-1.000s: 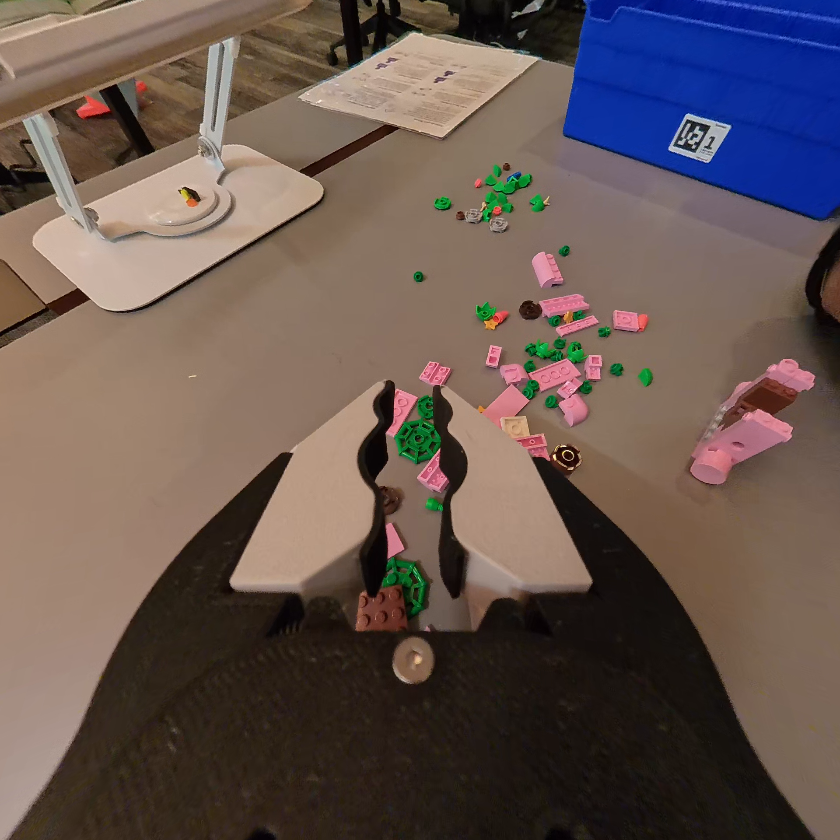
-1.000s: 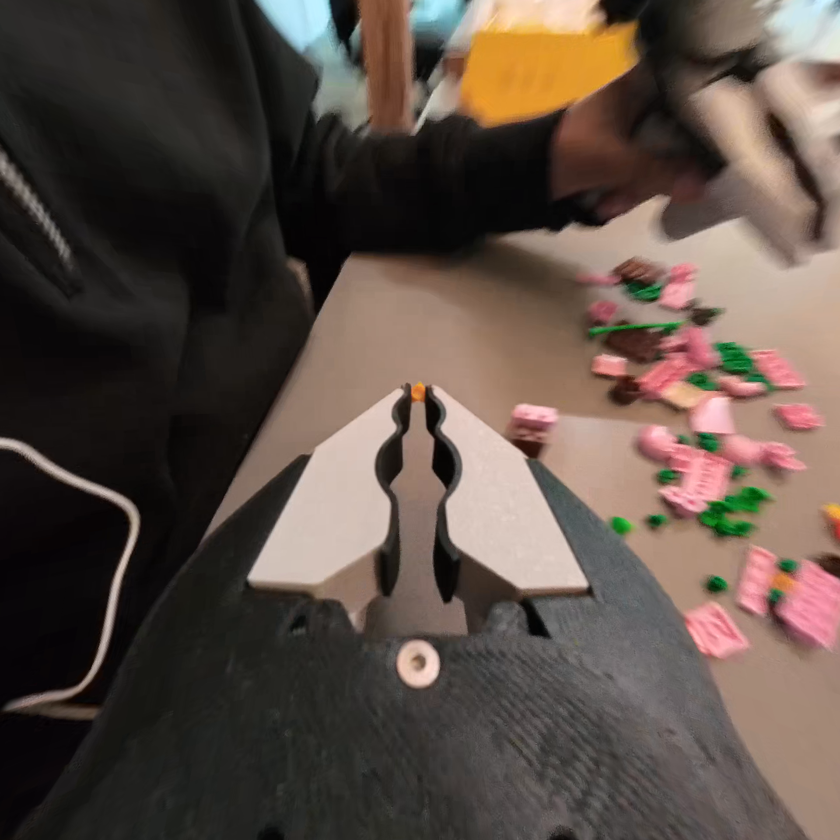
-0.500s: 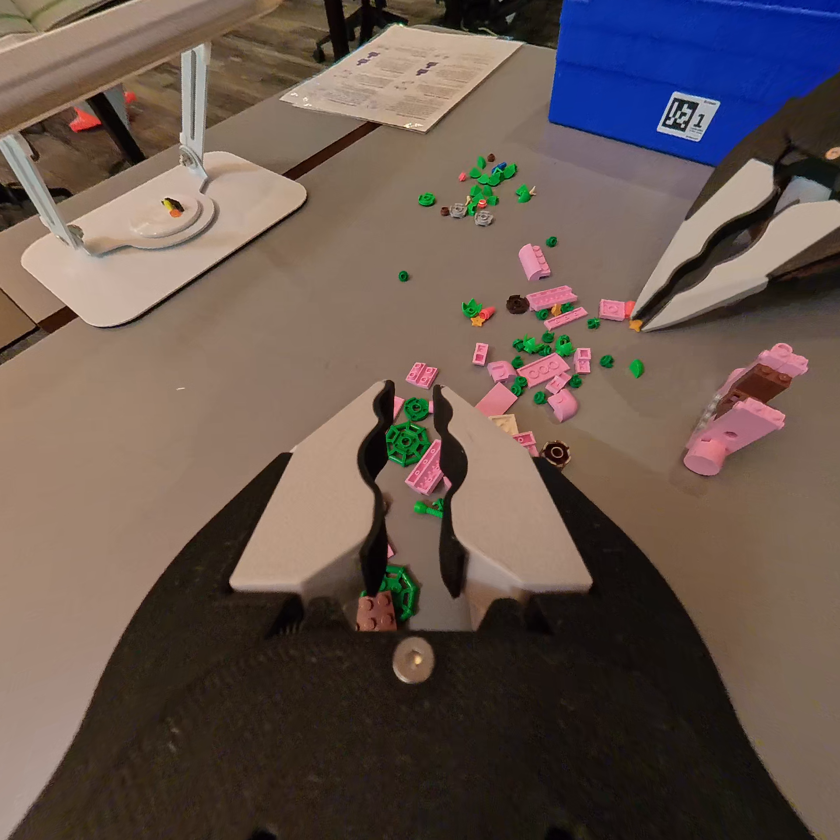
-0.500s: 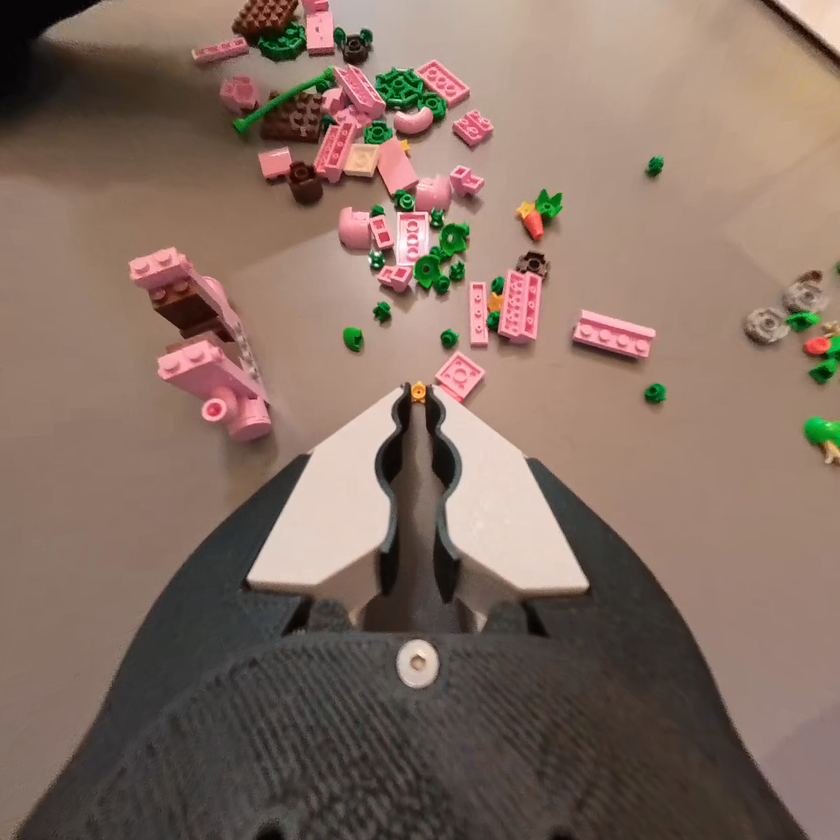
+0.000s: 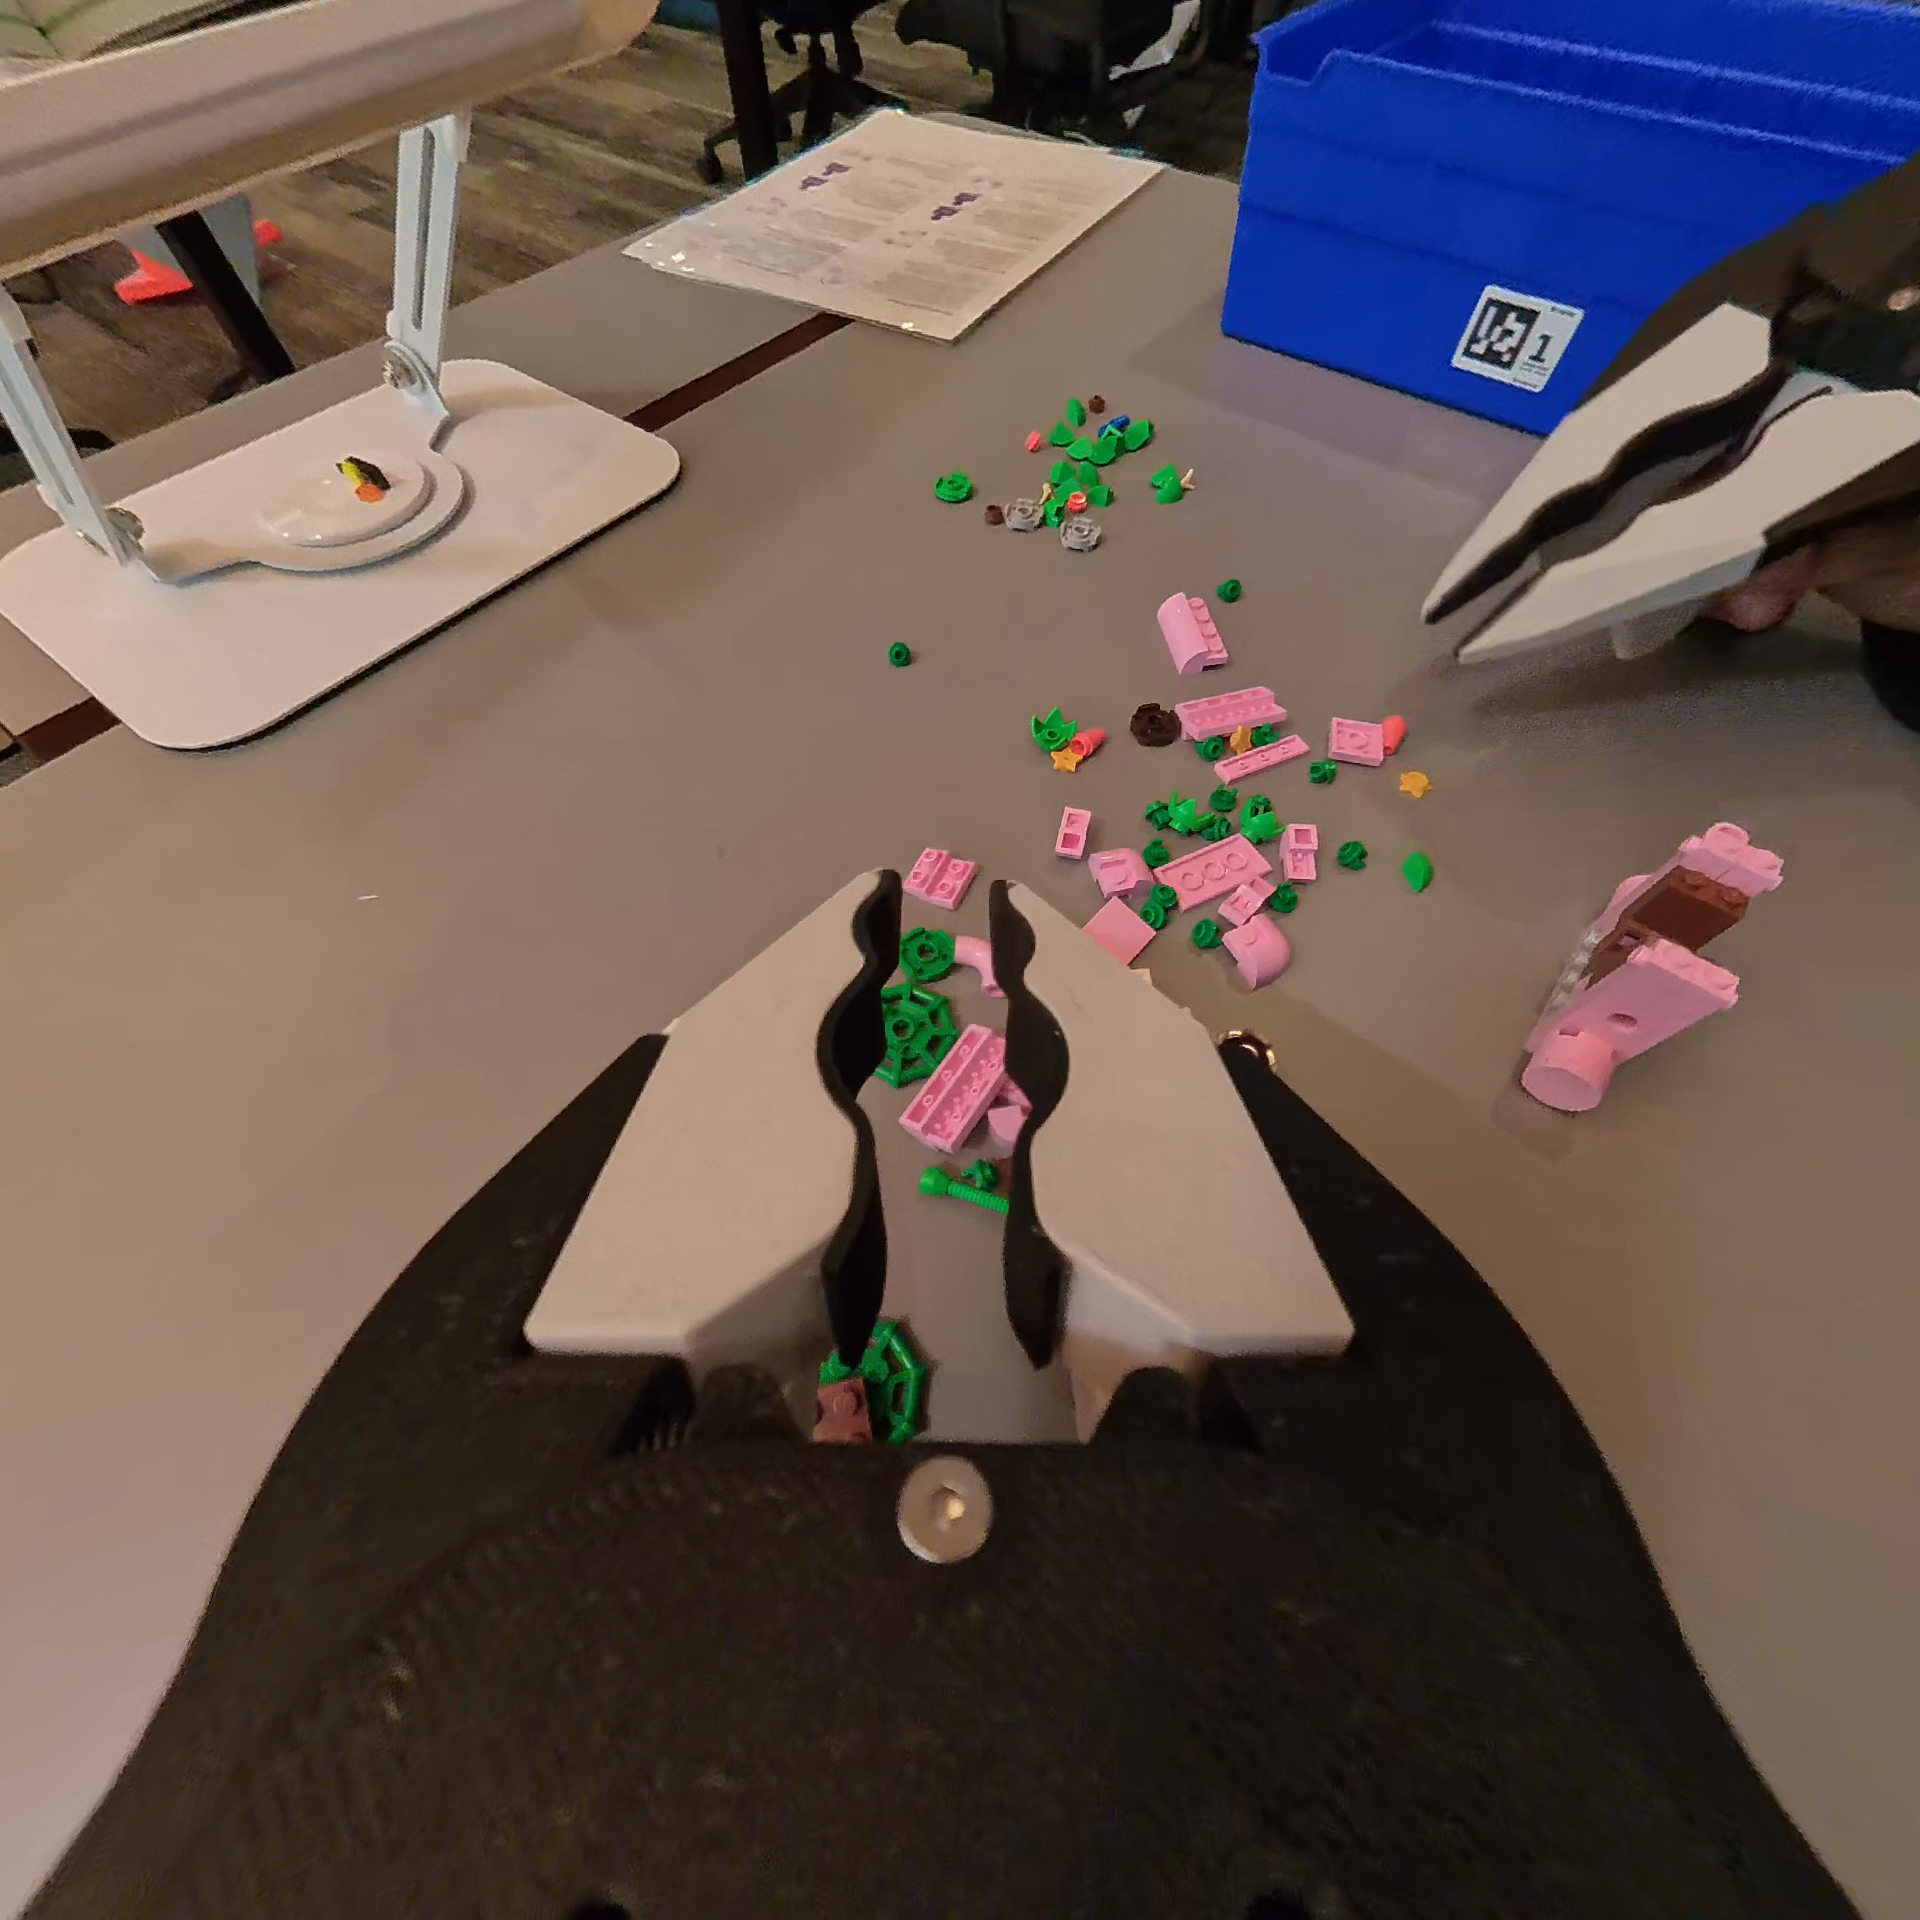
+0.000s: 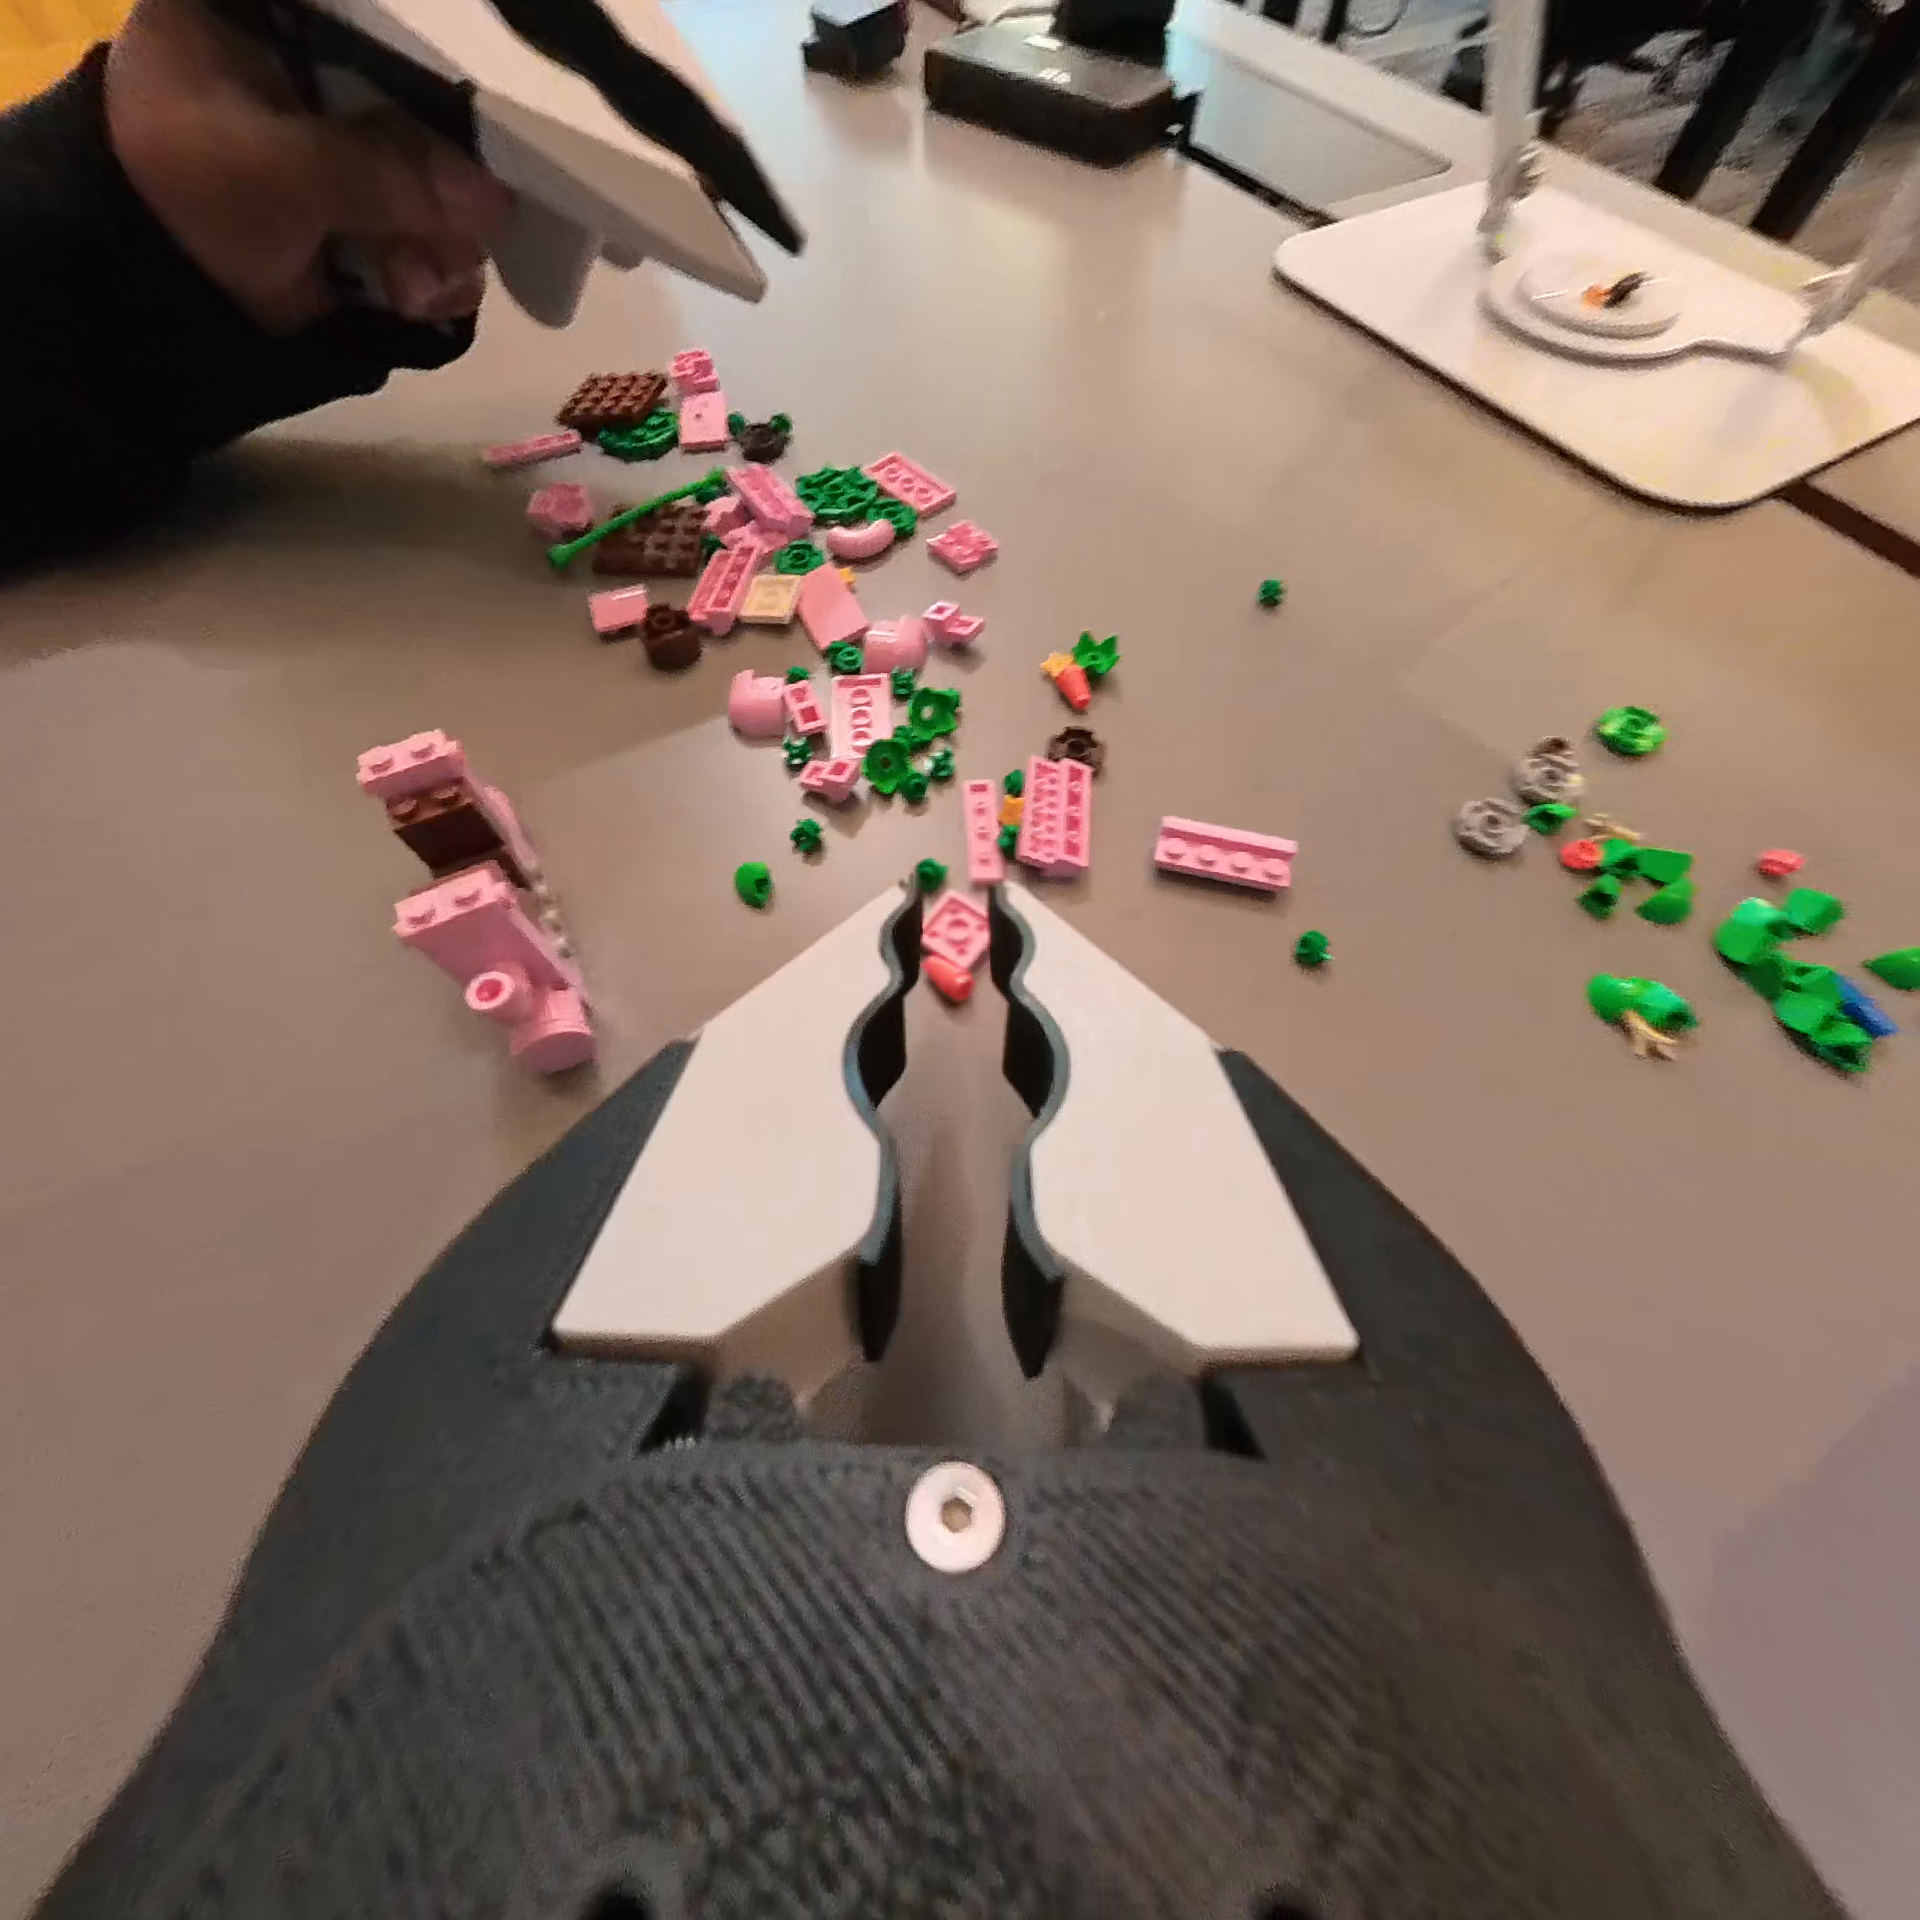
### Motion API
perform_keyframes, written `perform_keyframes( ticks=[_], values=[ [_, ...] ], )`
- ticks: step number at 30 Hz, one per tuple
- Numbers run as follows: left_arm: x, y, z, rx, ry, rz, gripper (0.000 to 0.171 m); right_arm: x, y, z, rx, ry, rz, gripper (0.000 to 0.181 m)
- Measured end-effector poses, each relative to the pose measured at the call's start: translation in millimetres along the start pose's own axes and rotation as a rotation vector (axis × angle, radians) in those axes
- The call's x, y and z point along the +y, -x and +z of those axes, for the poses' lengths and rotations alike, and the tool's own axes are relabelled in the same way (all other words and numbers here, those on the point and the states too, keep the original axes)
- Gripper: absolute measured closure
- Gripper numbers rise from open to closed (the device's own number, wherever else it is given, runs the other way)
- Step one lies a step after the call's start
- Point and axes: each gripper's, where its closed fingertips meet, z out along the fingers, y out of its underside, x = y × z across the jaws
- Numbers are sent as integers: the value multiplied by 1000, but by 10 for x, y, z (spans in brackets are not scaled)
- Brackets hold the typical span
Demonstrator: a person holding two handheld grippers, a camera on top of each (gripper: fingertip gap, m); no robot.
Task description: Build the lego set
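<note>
The grey surface (image 5: 416,1039) stretches wide and bare on the left side, with plenty of free room between the white stand base (image 5: 343,582) near its far-left edge and the scatter of bricks down the middle. At the far right edge sits a blue bin (image 5: 1507,208), and a printed sheet (image 5: 894,223) lies beside it along the back edge.

The left tool (image 5: 940,894) hangs low over the near end of the loose pieces, its jaws parted a little and holding nothing; a green web piece (image 5: 914,1029) and a pink plate (image 5: 956,1086) lie on the surface seen through the gap. The right tool (image 6: 956,899) points in from the opposite side, tilted down toward the scatter, jaws slightly apart and empty, with a small pink square plate (image 6: 954,928) and a red-orange stud (image 6: 948,979) showing between its tips.

The part-built pink and brown assembly (image 5: 1642,977) lies tipped on its side, apart from the loose bricks, on open surface to the right. A small orange star piece (image 5: 1414,782) rests alone near it.
</note>
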Motion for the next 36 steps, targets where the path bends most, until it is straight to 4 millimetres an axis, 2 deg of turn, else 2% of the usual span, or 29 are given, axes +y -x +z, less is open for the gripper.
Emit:
perform_keyframes(
  ticks=[8, 12, 16, 20, 21, 24, 28, 30, 36],
  values=[
    [-4, -115, 37, 20, 14, 33, 157, 26, -578, -133, 276, -14, 21, 164],
    [-16, 47, -43, -68, 24, 45, 158, 8, -830, -185, 328, -49, 126, 154],
    [-76, 233, -193, -118, -32, -1, 159, -34, -956, -202, 335, -86, 173, 154],
    [-8, 439, -318, -161, -25, -20, 161, -78, -926, -84, 330, -58, 62, 156],
    [-3, 450, -351, -150, -30, -19, 171, -71, -902, -37, 331, -35, 22, 156],
    [-12, 406, -438, -84, -58, 4, 171, -52, -812, 34, 348, 8, -94, 156],
    [24, 310, -460, -10, -57, 66, 171, -111, -726, 0, 388, -28, -205, 161],
    [75, 284, -427, -15, -27, 102, 171, -137, -671, -20, 380, -51, -237, 157],
    [127, 277, -366, -44, 9, 130, 171, -126, -632, -147, 361, -82, -198, 147]
  ],
)
